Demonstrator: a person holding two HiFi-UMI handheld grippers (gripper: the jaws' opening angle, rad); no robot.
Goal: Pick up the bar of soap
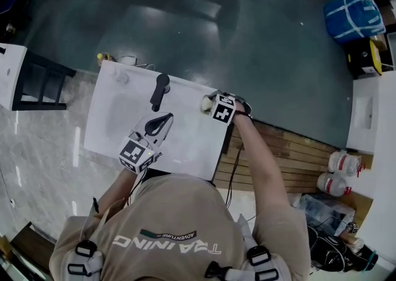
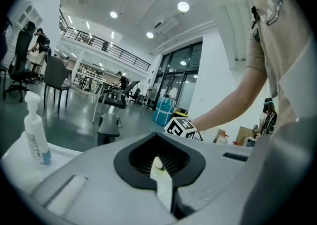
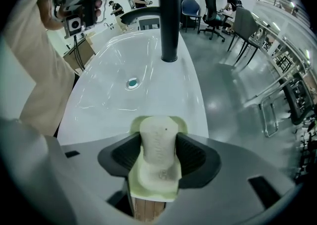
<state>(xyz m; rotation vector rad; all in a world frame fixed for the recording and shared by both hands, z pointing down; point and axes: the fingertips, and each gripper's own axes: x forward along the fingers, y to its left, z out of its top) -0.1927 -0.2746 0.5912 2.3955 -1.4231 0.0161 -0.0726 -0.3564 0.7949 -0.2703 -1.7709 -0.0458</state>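
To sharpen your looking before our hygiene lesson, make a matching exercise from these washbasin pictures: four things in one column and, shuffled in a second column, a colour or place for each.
Things
1. bar of soap
2. faucet
3. pump bottle
4. soap dish

Descriptions
A. black, a tall upright column
B. pale green, lying under the soap
C. cream, between the jaws of the right gripper
D. see-through, with a white pump top

Pairs: 1-C, 2-A, 3-D, 4-B
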